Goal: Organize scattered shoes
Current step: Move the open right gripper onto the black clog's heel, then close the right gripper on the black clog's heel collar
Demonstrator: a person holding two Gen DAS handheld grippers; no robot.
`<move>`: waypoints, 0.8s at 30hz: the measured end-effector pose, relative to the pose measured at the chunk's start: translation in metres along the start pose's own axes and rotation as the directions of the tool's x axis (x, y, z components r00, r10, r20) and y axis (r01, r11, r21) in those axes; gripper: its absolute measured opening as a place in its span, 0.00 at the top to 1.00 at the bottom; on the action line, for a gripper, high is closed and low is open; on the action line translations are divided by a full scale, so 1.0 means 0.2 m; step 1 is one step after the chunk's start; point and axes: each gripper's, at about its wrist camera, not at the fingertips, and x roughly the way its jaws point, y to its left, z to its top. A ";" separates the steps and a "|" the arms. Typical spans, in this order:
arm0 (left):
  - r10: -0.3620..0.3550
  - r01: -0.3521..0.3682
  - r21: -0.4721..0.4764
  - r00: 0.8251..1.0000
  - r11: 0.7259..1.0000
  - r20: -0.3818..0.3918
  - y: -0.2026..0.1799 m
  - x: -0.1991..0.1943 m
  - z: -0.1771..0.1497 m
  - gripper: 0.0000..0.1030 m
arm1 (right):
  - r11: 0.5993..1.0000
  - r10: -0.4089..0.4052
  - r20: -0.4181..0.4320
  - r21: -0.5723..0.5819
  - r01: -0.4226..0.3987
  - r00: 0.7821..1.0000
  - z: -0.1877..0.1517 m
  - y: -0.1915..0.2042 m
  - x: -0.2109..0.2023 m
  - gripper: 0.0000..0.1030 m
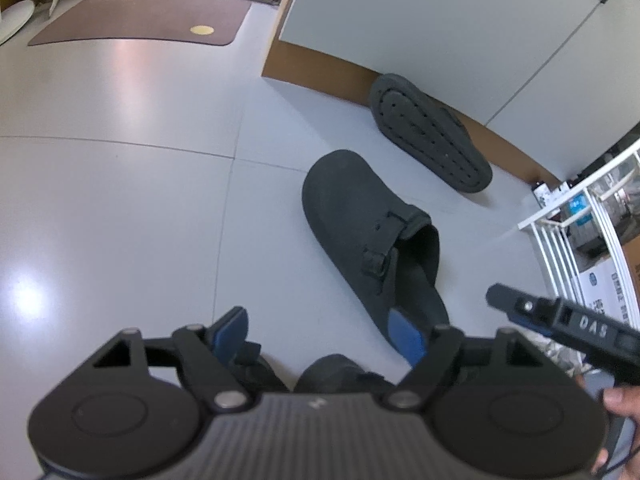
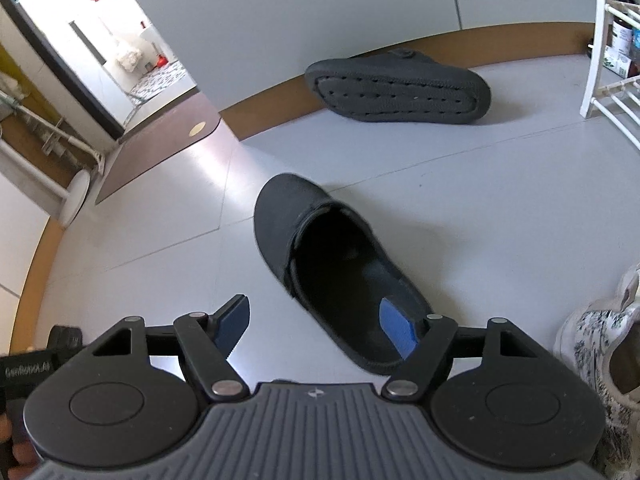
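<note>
- Fingers of the left gripper (image 1: pixel 324 334) stand spread and hold nothing; its blue pads (image 1: pixel 406 334) flank the heel end of the nearer clog (image 1: pixel 360 240) without pressing on it, and something dark lies right under the gripper, too blurred to name.
- Fingers of the right gripper (image 2: pixel 320 326) are likewise apart and empty; one blue pad (image 2: pixel 396 332) hangs over the heel rim of that same clog, the other over bare floor (image 2: pixel 140 240).
- Both tools crowd one heel, and the right gripper's body shows at the edge of the left wrist view, so they could knock together if both go for it.
- Upright on the floor, the nearer clog is soft and open-backed; a pinch on the thin heel wall alone would probably let the toe sag or the shoe slip out.
- Just right of it sits a patterned white shoe (image 2: pixel 600 344), which a wide swing might nudge.
- Farther off, the second clog (image 2: pixel 400 92) leans sole-out against the brown skirting (image 2: pixel 272 104), and may tip over flat if bumped.
- Beside it, a white rack (image 2: pixel 596 40) stands near enough to snag a reaching arm.
</note>
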 end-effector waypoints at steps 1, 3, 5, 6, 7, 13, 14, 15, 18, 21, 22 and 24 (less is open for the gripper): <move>0.001 -0.001 0.000 1.000 1.000 0.001 0.00 0.00 0.00 0.23 | 1.000 -0.003 0.006 0.007 0.003 1.000 0.02 -0.01 0.00 0.25; 0.005 -0.005 -0.003 1.000 1.000 0.005 0.01 0.00 0.00 0.23 | 1.000 -0.005 0.011 0.025 0.005 1.000 0.05 -0.04 0.01 0.25; 0.007 -0.007 -0.008 1.000 1.000 0.008 0.02 -0.01 0.01 0.23 | 0.999 -0.007 0.014 0.047 0.006 1.000 0.08 -0.06 0.03 0.25; 0.008 -0.008 -0.011 1.000 1.000 0.010 0.02 -0.01 0.01 0.23 | 0.998 -0.005 0.016 0.058 0.004 1.000 0.09 -0.07 0.03 0.25; 0.009 -0.009 -0.013 1.000 1.000 0.012 0.02 -0.01 0.01 0.23 | 0.998 -0.002 0.016 0.067 0.000 1.000 0.10 -0.07 0.04 0.25; 0.018 -0.017 -0.018 0.999 1.000 0.026 0.05 -0.03 0.02 0.23 | 0.992 0.012 0.004 0.122 -0.012 1.000 0.16 -0.10 0.10 0.28; 0.019 -0.018 -0.019 0.999 1.000 0.028 0.05 -0.03 0.02 0.23 | 0.991 0.018 -0.004 0.131 -0.017 1.000 0.18 -0.10 0.12 0.29; 0.018 -0.017 -0.020 0.999 1.000 0.029 0.05 -0.03 0.02 0.23 | 0.990 0.024 -0.012 0.139 -0.022 1.000 0.19 -0.10 0.15 0.32; 0.021 -0.021 -0.020 0.999 1.000 0.036 0.06 -0.04 0.03 0.23 | 0.989 0.027 -0.031 0.150 -0.022 0.999 0.22 -0.08 0.21 0.38; 0.027 -0.026 -0.032 0.999 0.999 0.045 0.08 -0.05 0.03 0.23 | 0.989 0.026 -0.038 0.148 -0.021 0.999 0.27 -0.05 0.28 0.42; 0.028 -0.026 -0.042 0.998 0.999 0.049 0.09 -0.06 0.03 0.23 | 0.989 0.025 -0.040 0.148 -0.019 0.999 0.28 -0.05 0.30 0.45; 0.031 -0.029 -0.049 0.998 0.998 0.049 0.11 -0.06 0.03 0.23 | 0.990 0.027 -0.058 0.143 -0.019 0.998 0.30 -0.02 0.37 0.56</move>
